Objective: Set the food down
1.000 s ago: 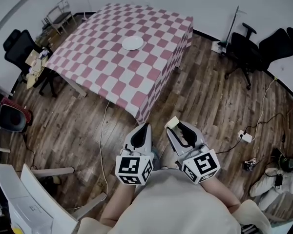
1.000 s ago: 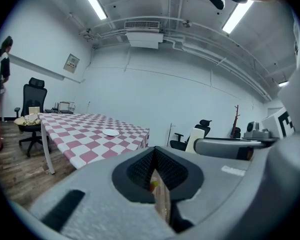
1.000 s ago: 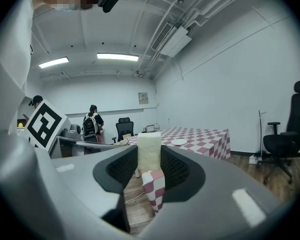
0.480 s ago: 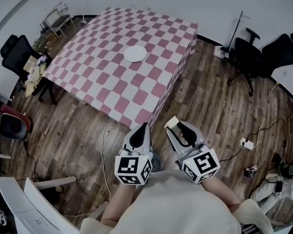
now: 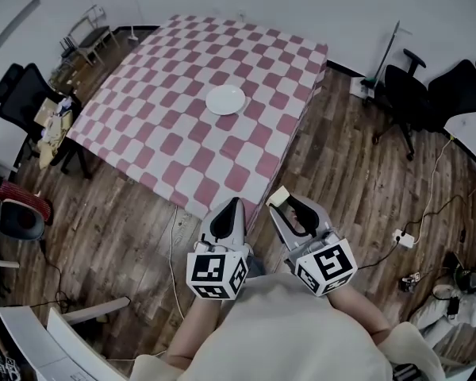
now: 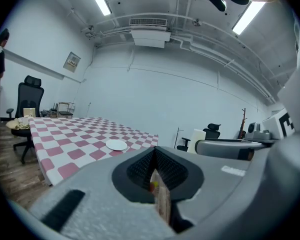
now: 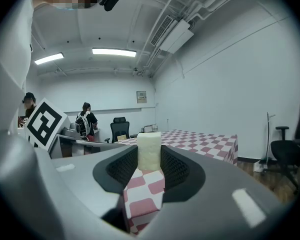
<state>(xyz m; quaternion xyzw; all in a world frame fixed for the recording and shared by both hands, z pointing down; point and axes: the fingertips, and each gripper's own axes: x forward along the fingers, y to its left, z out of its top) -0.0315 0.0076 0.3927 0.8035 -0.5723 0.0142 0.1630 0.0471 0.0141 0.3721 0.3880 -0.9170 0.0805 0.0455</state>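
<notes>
Plank flooring (image 5: 357,165) lies under both grippers, which I hold low and close to the body at 6 o'clock of the head view. They sit side by side, marker cubes toward me and fingers aimed at 12 o'clock toward the checked surface (image 5: 159,117). The left gripper (image 5: 234,205) has its fingers pressed nearly together on a thin tan slice (image 6: 160,196) standing on edge between them. The right gripper (image 5: 289,205) has its fingers clamped on a pale block (image 5: 278,198) that sticks out past the tips. Both pieces of food are therefore in the air over the floor, just short of the surface's near corner. My worry is the block: only part of it looks held, so a jolt or a loosened squeeze on the way could tip it onto the planks. The slice looks frail, and too hard a pinch might crack it. Farther on, the white plate (image 5: 225,99) rests about mid-surface, well apart from both grippers. I judge a long reach over the cloth is needed, and dipping early could snag the hanging cloth edge. Office chairs (image 5: 416,94) stand at 2 o'clock, out of the way.
</notes>
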